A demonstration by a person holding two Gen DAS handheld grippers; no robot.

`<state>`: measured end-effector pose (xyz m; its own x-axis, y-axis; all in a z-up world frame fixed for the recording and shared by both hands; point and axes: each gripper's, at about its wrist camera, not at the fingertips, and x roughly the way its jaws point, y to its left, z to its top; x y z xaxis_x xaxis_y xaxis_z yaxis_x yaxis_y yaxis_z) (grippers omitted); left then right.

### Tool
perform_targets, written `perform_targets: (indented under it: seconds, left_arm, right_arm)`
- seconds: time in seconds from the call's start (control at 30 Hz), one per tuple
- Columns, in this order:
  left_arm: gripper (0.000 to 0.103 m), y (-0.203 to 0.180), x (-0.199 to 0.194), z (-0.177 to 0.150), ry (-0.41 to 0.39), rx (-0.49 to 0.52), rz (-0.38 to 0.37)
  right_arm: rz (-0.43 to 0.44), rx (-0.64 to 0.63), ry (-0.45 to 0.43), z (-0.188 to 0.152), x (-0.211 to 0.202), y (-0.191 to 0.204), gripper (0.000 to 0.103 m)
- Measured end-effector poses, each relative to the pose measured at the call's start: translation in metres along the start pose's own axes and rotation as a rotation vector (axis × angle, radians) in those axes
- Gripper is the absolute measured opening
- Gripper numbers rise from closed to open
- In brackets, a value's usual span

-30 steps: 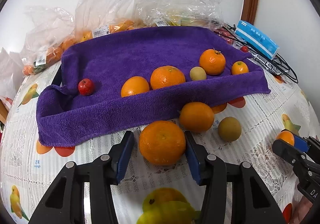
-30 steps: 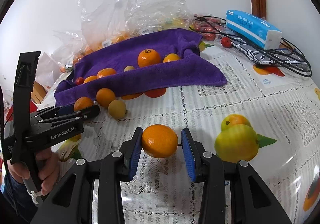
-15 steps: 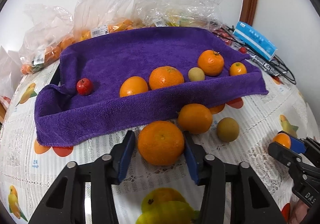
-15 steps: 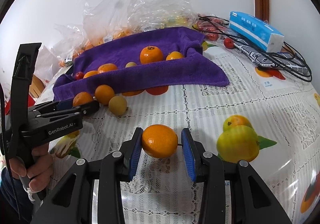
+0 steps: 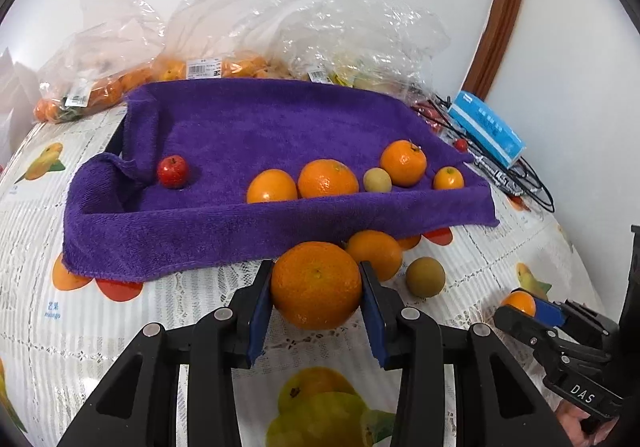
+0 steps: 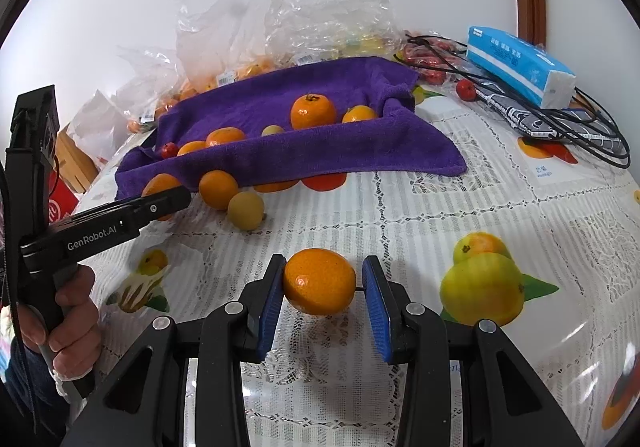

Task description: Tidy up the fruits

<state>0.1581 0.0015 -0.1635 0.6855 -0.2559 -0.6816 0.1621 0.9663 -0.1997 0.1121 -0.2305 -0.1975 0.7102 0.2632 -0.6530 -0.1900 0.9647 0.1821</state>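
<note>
our left tongs [image 5: 316, 287] are closed onto the big orange [image 5: 316, 284], both blue pads touching its sides, right at the front fold of the towel [image 5: 240, 135]. our right tongs [image 6: 320, 283] bracket the small orange [image 6: 319, 281] out on the counter [image 6: 500, 215]; the left pad touches it, but a gap shows at the right pad, so we judge it not yet pinched. the risk on the left is the towel's raised edge: if we carry the big orange too low it may catch the fold, or bump the loose orange [image 5: 374, 254] and brown fruit [image 5: 425, 276] just beside it and send them rolling. on the right, a lopsided squeeze could squirt the small orange forward across the slick cloth.
</note>
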Motion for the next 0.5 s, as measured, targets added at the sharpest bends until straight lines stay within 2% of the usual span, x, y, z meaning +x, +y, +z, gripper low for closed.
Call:
perform_targets:
  seconds: [0.5]
  left_arm:
    - [0.039, -0.010, -0.016, -0.008, -0.040, 0.048, -0.011]
  right_arm:
    - [0.005, -0.013, 0.003, 0.000, 0.001, 0.002, 0.039]
